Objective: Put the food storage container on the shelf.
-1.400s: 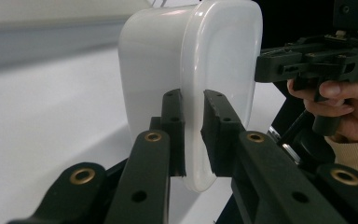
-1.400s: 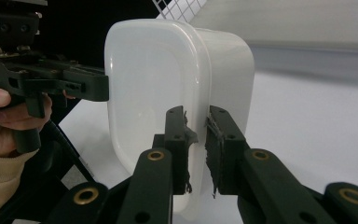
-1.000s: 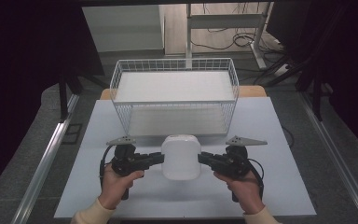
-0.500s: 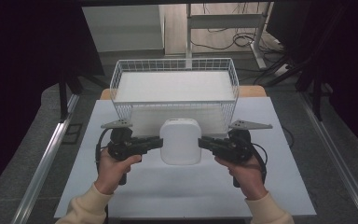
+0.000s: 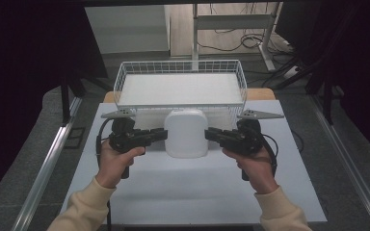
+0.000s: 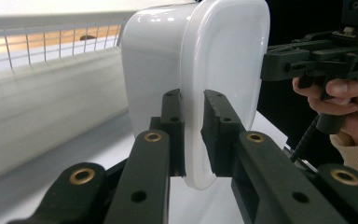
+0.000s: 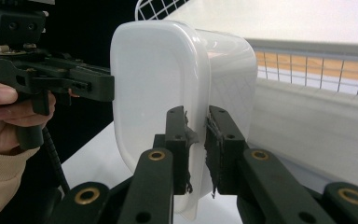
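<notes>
White and glossy, the plastic container [image 5: 186, 133] hangs between the two tools above the white bench [image 5: 197, 192], just in front of the wire basket [image 5: 180, 72] at the bench's far edge. In the high view the left tool [image 5: 161, 134] reaches in from the left and the right tool [image 5: 210, 134] from the right, each meeting one side of the container, with the person's left hand [image 5: 113, 161] and right hand [image 5: 255, 166] wrapped round the handles and cream sleeves [image 5: 84, 209] trailing toward the bottom of the picture. In the left gripper view the left tool [image 6: 193, 135] has its jaws pressed in on the container's thin projecting rim [image 6: 193, 93], one black pad on either face of it, so the tool is pinching the rim rather than the body; the container [image 6: 168, 51] stands upright there with its rounded body to the left of the rim. In the right gripper view the right tool [image 7: 198, 149] does the same on the opposite side: its worn, frayed pads [image 7: 179, 149] clamp the rim of the container [image 7: 158, 79], with the body bulging off to the right. Each gripper view also catches the other tool and the hand holding it beyond the container. Behind the container the basket's white mesh wall [image 7: 307, 65] and its pale liner run across the background
</notes>
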`<state>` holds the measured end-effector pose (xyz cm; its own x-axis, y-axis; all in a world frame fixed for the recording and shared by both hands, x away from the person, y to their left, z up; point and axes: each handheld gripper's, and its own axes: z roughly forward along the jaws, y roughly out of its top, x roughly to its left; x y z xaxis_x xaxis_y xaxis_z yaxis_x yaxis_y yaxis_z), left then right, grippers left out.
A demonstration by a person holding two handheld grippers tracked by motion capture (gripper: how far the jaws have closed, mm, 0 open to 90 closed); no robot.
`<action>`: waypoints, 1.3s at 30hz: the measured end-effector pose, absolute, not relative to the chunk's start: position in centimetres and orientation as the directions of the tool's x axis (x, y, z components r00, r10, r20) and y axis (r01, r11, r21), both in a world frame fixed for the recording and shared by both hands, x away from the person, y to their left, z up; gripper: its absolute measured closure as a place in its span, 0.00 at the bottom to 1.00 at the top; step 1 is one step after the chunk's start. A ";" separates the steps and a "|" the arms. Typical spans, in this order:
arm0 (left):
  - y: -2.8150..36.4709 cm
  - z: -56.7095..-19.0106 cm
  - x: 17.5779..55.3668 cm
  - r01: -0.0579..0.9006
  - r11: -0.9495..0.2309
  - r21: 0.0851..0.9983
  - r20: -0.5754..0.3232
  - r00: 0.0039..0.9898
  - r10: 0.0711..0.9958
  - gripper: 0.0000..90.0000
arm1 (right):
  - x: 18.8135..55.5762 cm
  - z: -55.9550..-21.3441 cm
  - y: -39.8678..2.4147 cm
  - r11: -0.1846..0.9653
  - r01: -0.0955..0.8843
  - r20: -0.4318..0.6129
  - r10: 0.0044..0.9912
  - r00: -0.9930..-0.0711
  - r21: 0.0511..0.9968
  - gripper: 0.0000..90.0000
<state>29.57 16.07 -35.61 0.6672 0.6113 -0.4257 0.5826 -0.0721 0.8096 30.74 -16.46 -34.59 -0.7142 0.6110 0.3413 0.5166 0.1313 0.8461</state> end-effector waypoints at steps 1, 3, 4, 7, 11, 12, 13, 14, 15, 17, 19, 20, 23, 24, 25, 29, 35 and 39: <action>16.1 -35.4 29.8 0.582 -0.073 0.810 -0.425 0.668 0.611 0.88 | 31.1 -34.2 -16.4 0.130 0.514 0.339 0.612 -0.715 0.848 0.88; 16.1 -35.0 30.2 0.582 -0.076 0.809 -0.423 0.669 0.612 0.88 | 31.3 -34.0 -16.4 0.132 0.511 0.336 0.611 -0.717 0.849 0.88; 16.1 -34.8 30.4 0.583 -0.074 0.809 -0.424 0.666 0.614 0.88 | 31.5 -33.9 -16.4 0.130 0.510 0.337 0.610 -0.717 0.850 0.88; 16.1 -34.2 30.9 0.579 -0.078 0.812 -0.414 0.665 0.621 0.88 | 32.3 -33.4 -16.4 0.125 0.508 0.338 0.610 -0.717 0.852 0.88; 16.2 -33.6 31.8 0.581 -0.076 0.810 -0.418 0.663 0.621 0.88 | 33.0 -32.9 -16.3 0.124 0.511 0.341 0.610 -0.715 0.851 0.88; 16.2 -33.5 32.0 0.581 -0.074 0.810 -0.419 0.663 0.620 0.88 | 33.2 -32.8 -16.3 0.123 0.512 0.342 0.610 -0.715 0.850 0.88; 16.3 -33.4 32.2 0.581 -0.074 0.810 -0.420 0.664 0.619 0.88 | 33.3 -32.6 -16.2 0.123 0.511 0.342 0.609 -0.715 0.850 0.88; 16.3 -33.4 32.2 0.581 -0.074 0.810 -0.420 0.664 0.619 0.88 | 33.5 -32.5 -16.2 0.125 0.508 0.338 0.610 -0.717 0.853 0.88; 16.3 -33.3 32.4 0.582 -0.072 0.810 -0.422 0.663 0.618 0.88 | 33.5 -32.5 -16.2 0.125 0.508 0.338 0.610 -0.717 0.853 0.88; 16.4 -33.0 32.8 0.581 -0.069 0.811 -0.422 0.662 0.619 0.88 | 34.0 -32.1 -16.1 0.126 0.509 0.338 0.611 -0.716 0.851 0.88; 16.4 -32.8 33.1 0.579 -0.071 0.812 -0.419 0.664 0.620 0.88 | 34.3 -31.9 -16.0 0.128 0.506 0.334 0.611 -0.718 0.853 0.88; 16.5 -32.6 33.3 0.576 -0.073 0.814 -0.414 0.665 0.622 0.88 | 34.5 -31.7 -16.0 0.127 0.508 0.336 0.612 -0.716 0.852 0.88; 16.5 -32.3 33.8 0.575 -0.077 0.814 -0.410 0.664 0.625 0.88 | 35.1 -31.4 -15.8 0.136 0.508 0.328 0.618 -0.714 0.850 0.88; 16.5 -32.3 33.8 0.575 -0.077 0.814 -0.410 0.664 0.625 0.88 | 35.1 -31.4 -15.8 0.136 0.508 0.328 0.618 -0.714 0.850 0.88; 16.6 -32.0 34.2 0.573 -0.077 0.816 -0.409 0.666 0.624 0.88 | 35.4 -31.1 -15.7 0.133 0.507 0.329 0.619 -0.713 0.851 0.88; 16.7 -31.5 34.9 0.568 -0.077 0.820 -0.404 0.668 0.624 0.88 | 36.0 -30.5 -15.5 0.133 0.502 0.322 0.623 -0.713 0.855 0.88; 17.0 -30.7 35.9 0.562 -0.069 0.824 -0.409 0.675 0.614 0.88 | 36.8 -29.7 -15.4 0.128 0.501 0.325 0.620 -0.714 0.856 0.88; 17.2 -29.9 36.7 0.557 -0.066 0.828 -0.406 0.676 0.615 0.88 | 37.7 -28.7 -15.2 0.127 0.500 0.323 0.622 -0.713 0.857 0.88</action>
<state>36.74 17.22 -29.91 0.6761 0.6148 -0.4060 0.5573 -0.0662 0.8277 37.67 -15.17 -28.73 -0.7129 0.6222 0.3234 0.4997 0.1273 0.8568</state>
